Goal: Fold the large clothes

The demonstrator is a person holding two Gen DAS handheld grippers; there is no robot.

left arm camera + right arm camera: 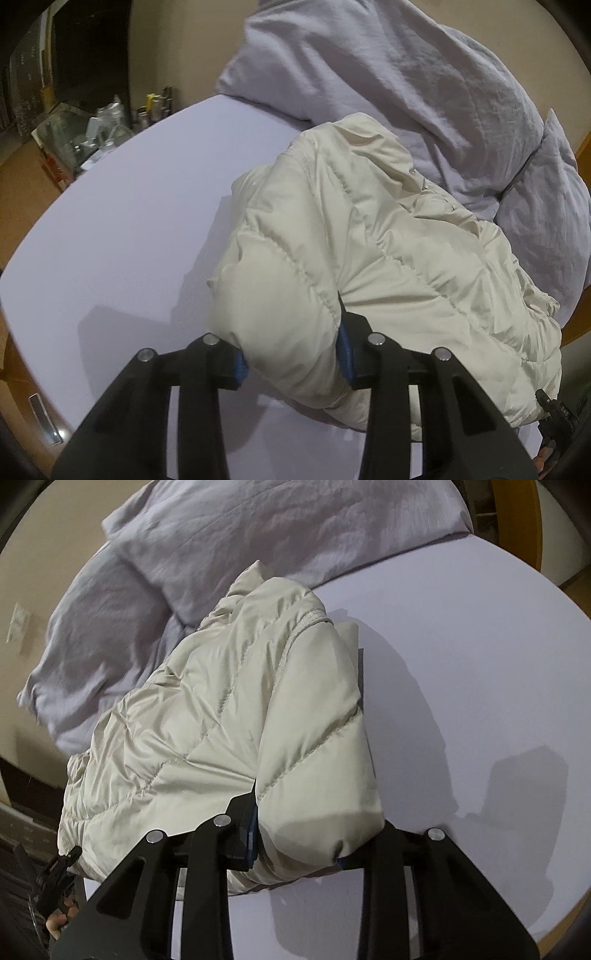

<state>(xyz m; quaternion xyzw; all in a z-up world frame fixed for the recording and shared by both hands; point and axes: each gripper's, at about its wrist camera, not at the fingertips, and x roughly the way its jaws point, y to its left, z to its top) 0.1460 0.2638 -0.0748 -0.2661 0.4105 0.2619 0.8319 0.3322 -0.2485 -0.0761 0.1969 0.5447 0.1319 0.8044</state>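
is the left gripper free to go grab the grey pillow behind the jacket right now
Probably not as things stand: the left gripper is shut on a fold of the cream puffer jacket, and the jacket's bulk lies between it and the grey pillow.

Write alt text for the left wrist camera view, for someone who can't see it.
The left tool is clamped on a puffy fold of a cream quilted jacket that lies on a bed with a pale lilac sheet. A rumpled grey duvet is bunched behind the jacket, and a cluttered side table stands past the bed's far edge.
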